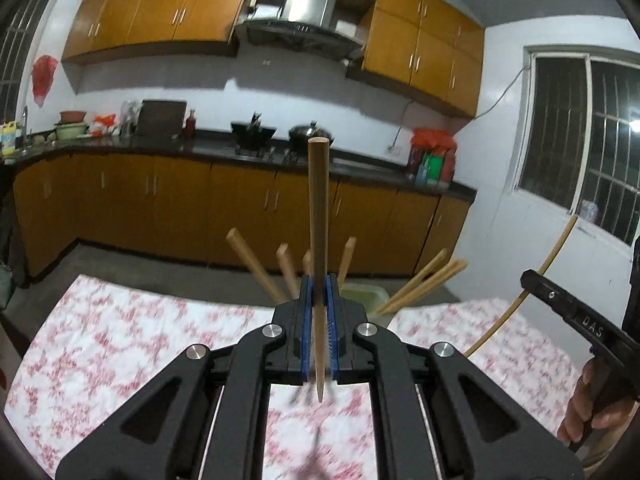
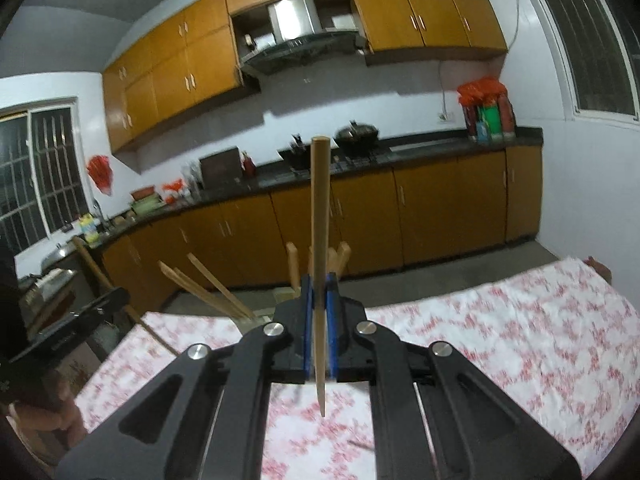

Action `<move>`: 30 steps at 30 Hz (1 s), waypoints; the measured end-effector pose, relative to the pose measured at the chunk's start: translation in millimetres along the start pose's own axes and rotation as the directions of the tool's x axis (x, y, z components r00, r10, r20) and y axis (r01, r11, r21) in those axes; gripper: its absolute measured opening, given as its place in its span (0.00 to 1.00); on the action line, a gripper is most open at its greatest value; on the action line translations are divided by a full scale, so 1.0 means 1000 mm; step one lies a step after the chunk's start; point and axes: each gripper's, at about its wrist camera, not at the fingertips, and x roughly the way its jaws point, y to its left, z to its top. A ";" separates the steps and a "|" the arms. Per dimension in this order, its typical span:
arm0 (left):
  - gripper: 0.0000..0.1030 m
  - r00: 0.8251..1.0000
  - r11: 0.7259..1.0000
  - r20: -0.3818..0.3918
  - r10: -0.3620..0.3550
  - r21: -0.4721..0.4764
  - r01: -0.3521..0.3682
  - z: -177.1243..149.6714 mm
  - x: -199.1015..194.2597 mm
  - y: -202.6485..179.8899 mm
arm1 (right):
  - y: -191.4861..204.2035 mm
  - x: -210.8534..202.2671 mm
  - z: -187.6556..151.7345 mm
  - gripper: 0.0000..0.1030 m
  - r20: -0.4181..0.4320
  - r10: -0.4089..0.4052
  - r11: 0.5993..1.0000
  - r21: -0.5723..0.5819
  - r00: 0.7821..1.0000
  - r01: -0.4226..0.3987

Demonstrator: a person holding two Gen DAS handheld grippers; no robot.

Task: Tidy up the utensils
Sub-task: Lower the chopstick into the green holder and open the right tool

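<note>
Each chopstick is standing upright, clamped between blue pads: one [image 1: 319, 240] in the left tongs [image 1: 319, 308], one [image 2: 321, 240] in the right tongs [image 2: 320, 304], thick end up and tapered tip hanging free above the flowered cloth [image 1: 120, 344] covering the worktop. Both tongs are pinching narrow, each holding its single stick.

Just beyond the left tongs a pale green holder [image 1: 362, 296] is sitting on the worktop, mostly hidden behind the fingers. Several chopsticks [image 1: 256, 268] are already leaning out of it, fanning to either side; in the right view the same bunch [image 2: 208, 288] is showing left of the tongs.

Judging by this, the sorting is looking well along: a good number are in the holder, and the two held sticks are still needing to go in. A dark blurred streak [image 2: 360, 444] is lying on the cloth nearer than the holder; whether it is another utensil cannot be told.
</note>
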 end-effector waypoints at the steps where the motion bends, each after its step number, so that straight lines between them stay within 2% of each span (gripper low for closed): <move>1: 0.07 1.000 1.000 0.013 -0.007 -0.002 0.007 0.004 0.000 -0.002 | 0.004 -0.001 0.006 0.08 0.016 0.007 1.000 -0.005 1.000 -0.007; 8: 0.07 0.990 1.000 0.137 -0.025 -0.003 0.026 0.040 0.009 -0.023 | 0.026 0.003 0.041 0.08 0.127 0.038 0.998 -0.049 0.991 -0.032; 15: 0.07 0.978 1.000 0.208 0.023 0.001 -0.024 0.057 0.030 -0.029 | 0.033 0.031 0.058 0.08 0.181 0.048 0.998 -0.048 0.982 -0.040; 22: 0.07 0.979 0.998 0.197 0.051 0.020 -0.056 0.050 0.052 -0.021 | 0.030 0.074 0.052 0.08 0.160 0.032 0.999 -0.048 0.987 -0.025; 30: 0.07 0.990 0.999 0.132 0.040 0.013 -0.042 0.033 0.077 -0.015 | 0.026 0.108 0.036 0.08 0.085 0.017 0.999 -0.046 0.996 -0.013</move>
